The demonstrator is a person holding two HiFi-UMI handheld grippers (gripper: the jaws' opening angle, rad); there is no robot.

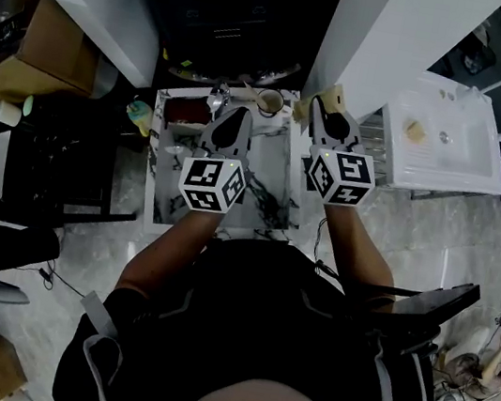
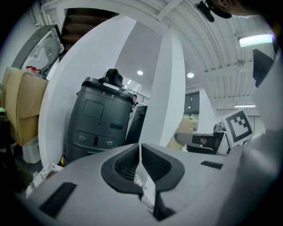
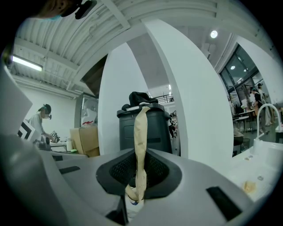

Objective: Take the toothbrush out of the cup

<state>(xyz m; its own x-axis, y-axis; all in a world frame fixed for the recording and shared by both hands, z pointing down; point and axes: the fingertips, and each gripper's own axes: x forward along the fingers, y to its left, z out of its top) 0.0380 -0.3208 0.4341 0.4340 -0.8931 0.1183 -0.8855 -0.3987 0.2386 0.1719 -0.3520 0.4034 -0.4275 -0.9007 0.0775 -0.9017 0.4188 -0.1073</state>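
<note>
Guessing light, stiff, bit slippery: slim tan toothbrush point(image 3: 140, 132) pinched mid-handle in fingers of right gripper point(image 3: 139, 167); fingers of left gripper point(image 2: 140, 159) clenched, empty.

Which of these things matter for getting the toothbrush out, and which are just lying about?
Job: toothbrush, clamped in right hand-held gripper; cup; marble table.
Lying about: cardboard box, white sink, dark bin.

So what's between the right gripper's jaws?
The tan toothbrush, standing upright with the right gripper shut on it. The right gripper view shows this plainly.
</note>
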